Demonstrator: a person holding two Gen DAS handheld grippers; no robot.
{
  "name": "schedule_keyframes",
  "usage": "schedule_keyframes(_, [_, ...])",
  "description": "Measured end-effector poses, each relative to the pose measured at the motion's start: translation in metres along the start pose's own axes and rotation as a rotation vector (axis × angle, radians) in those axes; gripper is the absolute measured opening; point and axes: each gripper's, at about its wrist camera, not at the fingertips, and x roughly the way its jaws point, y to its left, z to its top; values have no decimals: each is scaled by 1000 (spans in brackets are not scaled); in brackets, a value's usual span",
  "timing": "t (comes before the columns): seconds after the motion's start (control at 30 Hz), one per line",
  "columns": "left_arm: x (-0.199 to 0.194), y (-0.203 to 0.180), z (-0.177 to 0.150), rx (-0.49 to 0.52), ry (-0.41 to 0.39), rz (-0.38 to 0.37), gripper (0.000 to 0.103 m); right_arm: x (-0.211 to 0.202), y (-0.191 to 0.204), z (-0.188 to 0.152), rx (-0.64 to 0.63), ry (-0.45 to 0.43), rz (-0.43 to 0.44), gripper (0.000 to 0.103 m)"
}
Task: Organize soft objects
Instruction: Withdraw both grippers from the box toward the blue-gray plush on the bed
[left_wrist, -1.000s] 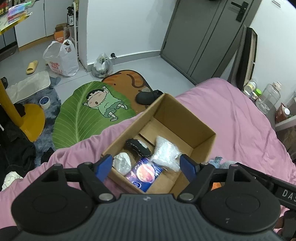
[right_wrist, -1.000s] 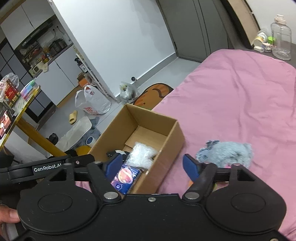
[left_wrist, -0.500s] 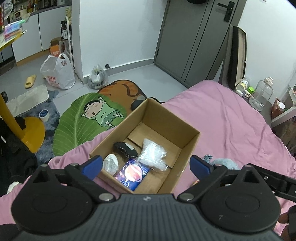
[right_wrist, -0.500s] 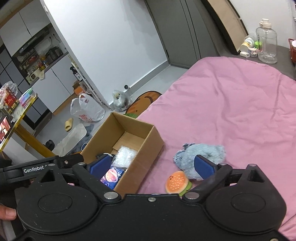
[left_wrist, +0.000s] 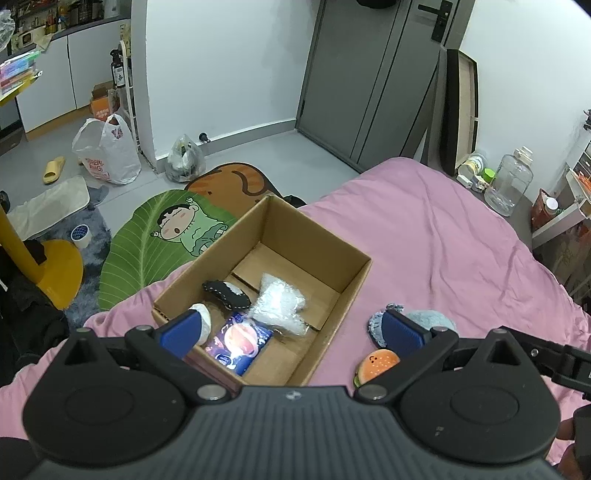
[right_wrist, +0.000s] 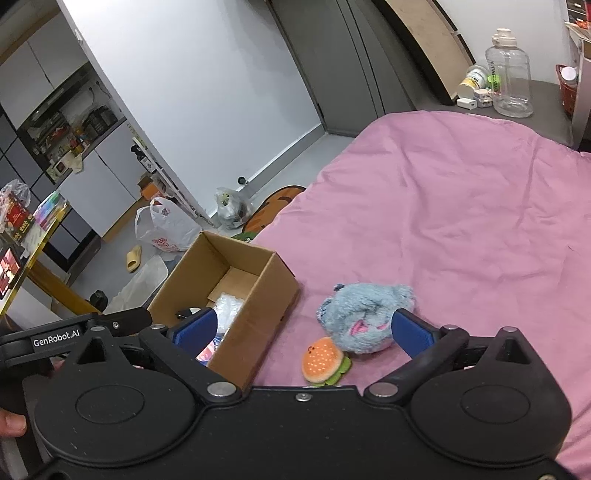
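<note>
So we've got the cardboard box (left_wrist: 347, 284) on the pink bed (right_wrist: 461, 221), already holding a few soft bits. The blue plush (right_wrist: 365, 314) and little burger toy (right_wrist: 325, 360) lie on the bed just beside it, touching each other. Our worry: grabbing the plush could drag or knock the burger along, and the squishy fur could slip out mid-carry. Left claw (left_wrist: 291, 328) has just been opening, now spread wide, nothing in it. Right claw (right_wrist: 303, 332) likewise just opened, empty, hanging above both toys.
</note>
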Motion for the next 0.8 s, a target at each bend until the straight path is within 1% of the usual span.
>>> schedule_keyframes(0.23, [5,-19,-3,25,29,10,103,0,-17,-2,19,6,4,102])
schedule_keyframes(0.57, [13,-34,-8,35,52,24,102,4,-40,-9,60,-6,9,100])
schedule_keyframes(0.6, [15,-36,-9,38,53,24,100,5,-43,-9,64,-6,11,98])
schedule_keyframes(0.67, [17,-39,-10,41,55,21,100,8,-48,-10,76,1,17,94])
schedule_keyframes(0.73, [20,-43,-11,45,54,16,100,10,-52,-11,91,7,18,88])
schedule_keyframes(0.8, [23,-47,-12,49,55,5,97,14,-58,-12,110,18,21,83])
